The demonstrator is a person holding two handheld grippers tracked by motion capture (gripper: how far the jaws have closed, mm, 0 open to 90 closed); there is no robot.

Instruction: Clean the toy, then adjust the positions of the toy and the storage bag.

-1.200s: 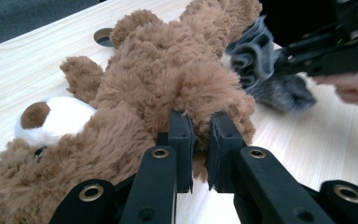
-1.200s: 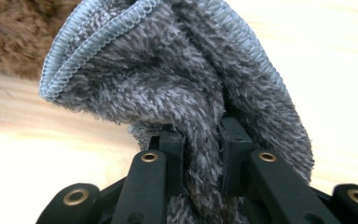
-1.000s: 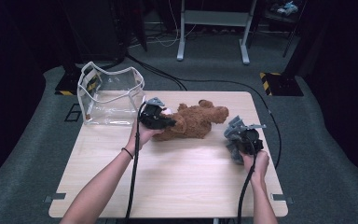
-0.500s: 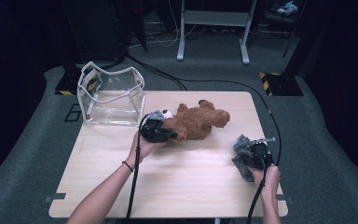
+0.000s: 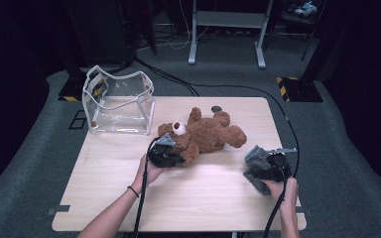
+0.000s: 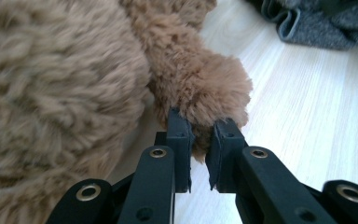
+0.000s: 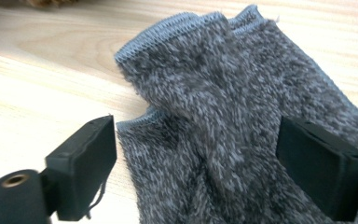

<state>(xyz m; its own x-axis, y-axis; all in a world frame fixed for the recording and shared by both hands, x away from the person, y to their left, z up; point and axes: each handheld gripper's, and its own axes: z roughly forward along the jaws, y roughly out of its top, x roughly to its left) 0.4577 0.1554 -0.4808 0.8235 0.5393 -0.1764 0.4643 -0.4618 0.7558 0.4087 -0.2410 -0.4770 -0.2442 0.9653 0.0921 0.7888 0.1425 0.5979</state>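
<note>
Here the left claw (image 6: 199, 140) pinches a paw of the brown teddy bear (image 5: 203, 136), which lies mid-desk (image 5: 104, 198) beside a clear bag (image 5: 119, 101). The right claw (image 7: 196, 172), jaws just opened wide, straddles a grey fuzzy cloth (image 7: 223, 107) lying loose on the desk's right side.

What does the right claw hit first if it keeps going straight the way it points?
The grey fuzzy cloth. It lies on the table between and just ahead of the right claw, whose jaws stand wide apart. Its hemmed edge comes first, probably; depth is hard to judge.
</note>
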